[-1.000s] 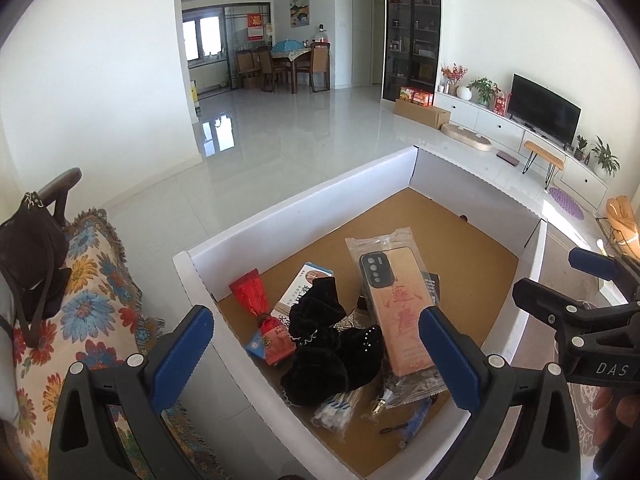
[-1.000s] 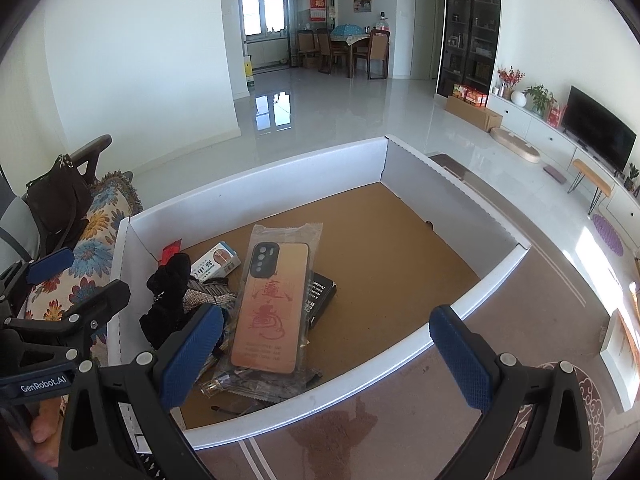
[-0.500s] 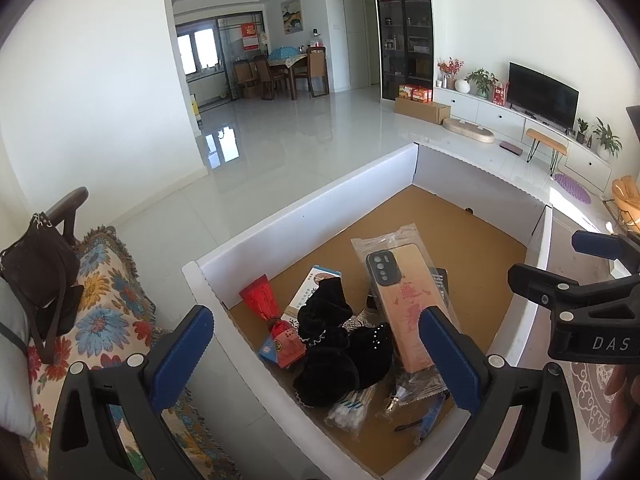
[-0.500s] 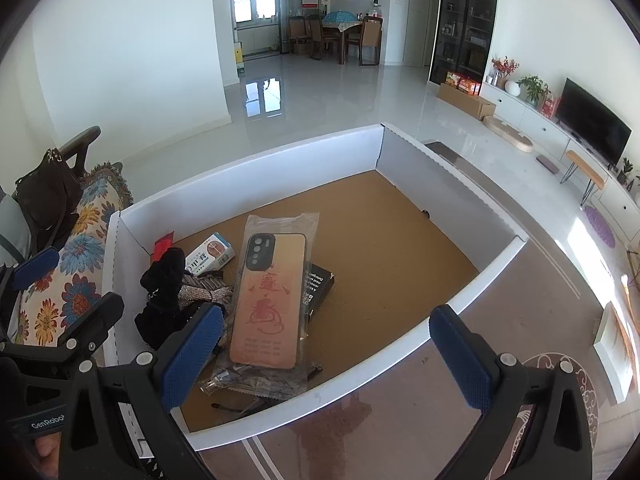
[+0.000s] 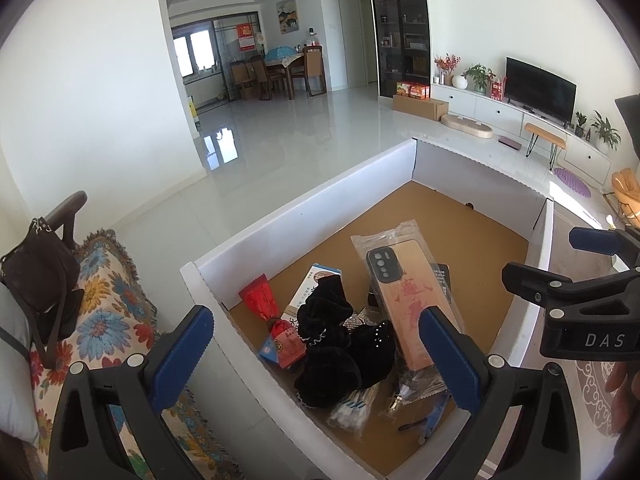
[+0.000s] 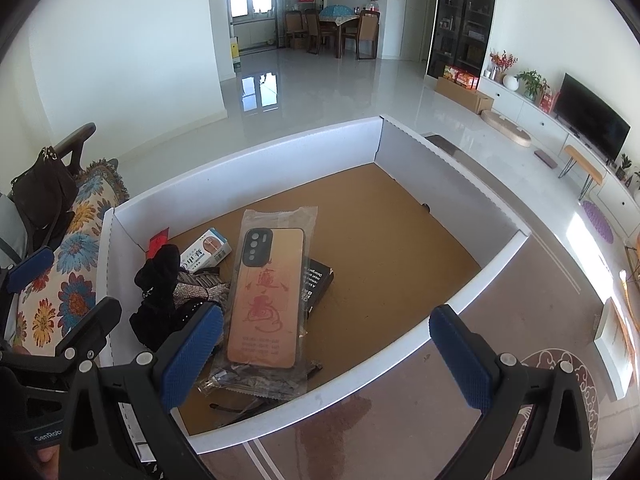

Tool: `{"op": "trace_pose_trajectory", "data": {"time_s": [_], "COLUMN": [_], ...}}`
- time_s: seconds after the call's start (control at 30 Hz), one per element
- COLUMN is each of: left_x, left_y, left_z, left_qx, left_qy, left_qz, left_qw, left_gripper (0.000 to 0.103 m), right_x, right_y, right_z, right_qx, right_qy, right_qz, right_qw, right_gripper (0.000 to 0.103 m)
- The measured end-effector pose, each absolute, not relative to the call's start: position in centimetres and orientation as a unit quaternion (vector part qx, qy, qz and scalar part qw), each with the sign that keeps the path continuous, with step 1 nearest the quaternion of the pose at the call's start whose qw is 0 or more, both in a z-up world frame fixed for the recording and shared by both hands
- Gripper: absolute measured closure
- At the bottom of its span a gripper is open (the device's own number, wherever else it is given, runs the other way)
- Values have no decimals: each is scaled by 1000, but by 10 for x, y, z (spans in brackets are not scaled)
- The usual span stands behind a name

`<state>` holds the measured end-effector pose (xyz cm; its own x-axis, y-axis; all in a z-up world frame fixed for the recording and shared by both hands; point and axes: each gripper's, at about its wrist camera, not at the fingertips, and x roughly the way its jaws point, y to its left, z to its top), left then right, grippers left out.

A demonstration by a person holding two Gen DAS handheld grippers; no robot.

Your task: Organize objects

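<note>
A white box (image 6: 460, 304) with a brown floor is seen from above. All the small things are piled in its near left corner, and the rest of the brown floor is bare.

On top of the pile lies a phone case (image 6: 266, 296) in a clear plastic bag. It looks light, flat and stiff, but the bag is likely slippery. It is best taken by its long edges, near the middle. Part of it rests on a black box (image 6: 320, 280).

Beside it is a heap of black cloth (image 5: 340, 344). It looks soft and floppy, so it can be pinched at any fold. A red packet (image 5: 276, 324) lies at the left of the cloth, and a small white box (image 6: 206, 250) lies behind it. Both look light. A bag of cotton swabs (image 5: 354, 410) is at the near wall; it may be something else, as that part is hard to see.

The left gripper (image 5: 316, 356) is held above the pile with its jaws wide, and nothing is held in it. The right gripper (image 6: 326, 354) is held over the near wall, jaws wide too, with nothing in it.

The box is set on a shiny brown table (image 6: 400, 420). A flowered sofa (image 5: 108, 320) is at the left, with a dark bag (image 5: 40, 272) on it. A big room with a white floor, a TV (image 6: 592, 124) and a dining table (image 6: 340, 20) is seen behind.
</note>
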<state>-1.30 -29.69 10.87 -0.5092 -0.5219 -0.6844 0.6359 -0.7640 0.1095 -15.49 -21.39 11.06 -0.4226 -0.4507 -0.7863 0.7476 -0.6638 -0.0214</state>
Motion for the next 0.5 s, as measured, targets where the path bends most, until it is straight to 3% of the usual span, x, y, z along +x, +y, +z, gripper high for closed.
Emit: {"op": "trace_pose_trajectory", "data": {"time_s": [0.33, 0.5], "left_x": [-16, -8], "left_y": [-308, -302], "left_z": [105, 115], "left_qx": [376, 331], "left_qy": [108, 98], "left_qz": [-863, -874], "left_qw": [319, 341], "left_gripper": [0, 0], "right_x": [-154, -157], "right_y": [-217, -217], "right_z": [110, 110], "right_qx": [394, 396], "right_qy": [188, 183], "right_qz": [-822, -823], "right_qw": [364, 364], "right_gripper": [0, 0]}}
